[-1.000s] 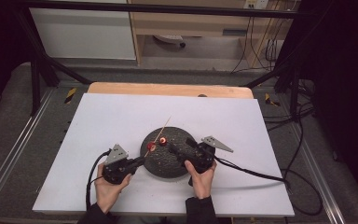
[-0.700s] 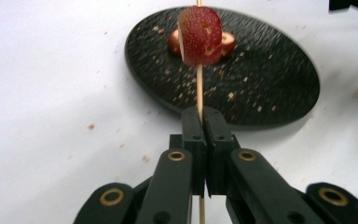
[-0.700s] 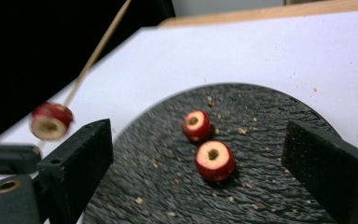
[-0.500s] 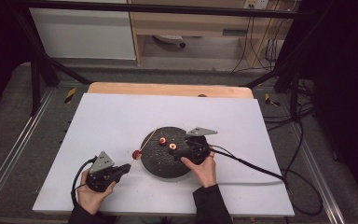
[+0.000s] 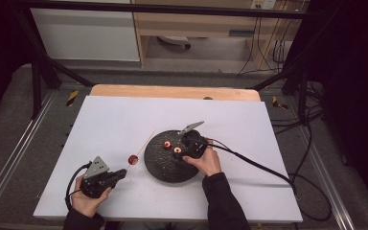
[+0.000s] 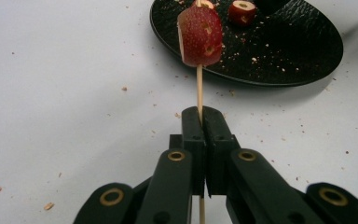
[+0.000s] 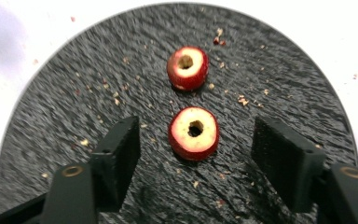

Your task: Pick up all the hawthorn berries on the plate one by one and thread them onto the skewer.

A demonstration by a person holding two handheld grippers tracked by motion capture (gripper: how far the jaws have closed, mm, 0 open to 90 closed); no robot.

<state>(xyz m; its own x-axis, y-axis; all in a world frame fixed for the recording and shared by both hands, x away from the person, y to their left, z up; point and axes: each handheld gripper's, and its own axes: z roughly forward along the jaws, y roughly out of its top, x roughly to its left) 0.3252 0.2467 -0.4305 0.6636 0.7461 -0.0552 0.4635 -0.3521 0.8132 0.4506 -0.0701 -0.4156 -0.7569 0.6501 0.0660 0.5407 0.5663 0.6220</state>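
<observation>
My left gripper (image 5: 123,173) (image 6: 200,116) is shut on a thin wooden skewer (image 6: 199,88) that carries one red fruit piece (image 5: 133,159) (image 6: 199,35), held left of the black plate (image 5: 165,168). Two cored red fruit pieces lie on the plate (image 7: 74,93). My right gripper (image 5: 182,148) (image 7: 196,140) hovers over the plate and its jaws have just been closing. They stand either side of the nearer piece (image 5: 177,150) (image 7: 194,133) with gaps on both sides. The farther piece (image 5: 167,144) (image 7: 187,67) lies just beyond.
The plate rests on a white sheet (image 5: 105,120) covering the table, with crumbs scattered on both. The right gripper's cable (image 5: 258,167) trails off to the right. A wooden table edge (image 5: 172,91) shows at the back.
The left hand has drawn the skewer with its fruit piece left, away from the plate. The right gripper has moved left over the plate and its jaws have narrowed around the nearer piece.
</observation>
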